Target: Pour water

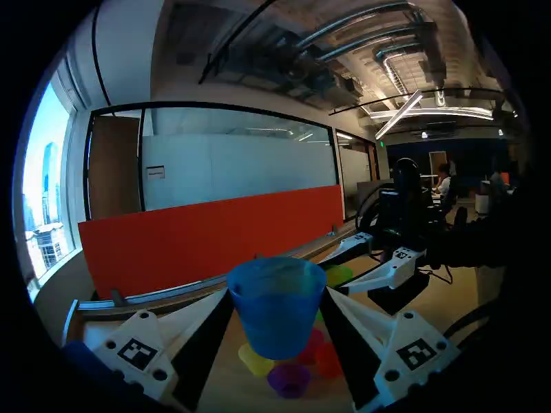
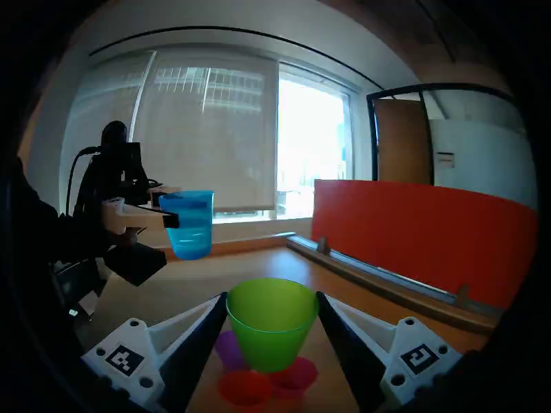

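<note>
The wooden desk (image 2: 206, 286) is being bounded by a red partition (image 2: 427, 234), while daylight is being let in through a window (image 2: 310, 144) beside a brown door (image 2: 403, 144)

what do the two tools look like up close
The left tool and right tool match: white plastic fingers with black inner faces, each finger carrying a square black-and-white marker and small dark screw holes.
</note>
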Demonstrator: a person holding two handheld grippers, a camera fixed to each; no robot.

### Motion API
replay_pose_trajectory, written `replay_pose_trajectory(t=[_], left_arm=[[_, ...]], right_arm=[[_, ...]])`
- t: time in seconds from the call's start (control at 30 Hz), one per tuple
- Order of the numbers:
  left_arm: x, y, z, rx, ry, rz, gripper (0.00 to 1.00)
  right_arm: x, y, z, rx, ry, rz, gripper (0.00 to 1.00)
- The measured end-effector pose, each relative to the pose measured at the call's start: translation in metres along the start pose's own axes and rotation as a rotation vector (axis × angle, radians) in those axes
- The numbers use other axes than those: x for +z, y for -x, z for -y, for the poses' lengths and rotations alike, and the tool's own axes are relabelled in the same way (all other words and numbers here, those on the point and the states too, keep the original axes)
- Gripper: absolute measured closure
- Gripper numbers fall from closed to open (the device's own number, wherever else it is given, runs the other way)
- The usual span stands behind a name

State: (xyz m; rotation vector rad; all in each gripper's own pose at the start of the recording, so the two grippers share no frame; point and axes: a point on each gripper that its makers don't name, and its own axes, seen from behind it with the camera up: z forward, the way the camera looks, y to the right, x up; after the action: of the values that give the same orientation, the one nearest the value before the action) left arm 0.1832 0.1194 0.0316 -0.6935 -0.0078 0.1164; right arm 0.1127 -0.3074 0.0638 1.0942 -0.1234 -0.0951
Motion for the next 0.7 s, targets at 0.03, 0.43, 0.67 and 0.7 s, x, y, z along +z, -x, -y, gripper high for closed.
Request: replay_pose_trajectory(t=[0.03, 0.43, 0.67, 0.7], left_arm=[[0.0, -0.001, 0.0, 0.006, 0.001, -0.001, 0.16], [-0.002, -0.003, -0.005, 0.076, -0.002, 0.001, 0.16], [-0.003, -0.006, -0.002, 0.1, -0.016, -0.001, 0.16], [-0.004, -0.007, -0.002, 0.102, -0.016, -0.002, 0.16]], right_arm=[[0.0, 0.001, 0.001, 0.002, -0.003, 0.001, 0.05], [0.002, 0.009, 0.019, 0.013, -0.041, 0.009, 0.05], [0.004, 0.013, 0.027, 0.012, -0.061, 0.01, 0.05], [0.004, 0.014, 0.029, 0.012, -0.064, 0.01, 0.05]])
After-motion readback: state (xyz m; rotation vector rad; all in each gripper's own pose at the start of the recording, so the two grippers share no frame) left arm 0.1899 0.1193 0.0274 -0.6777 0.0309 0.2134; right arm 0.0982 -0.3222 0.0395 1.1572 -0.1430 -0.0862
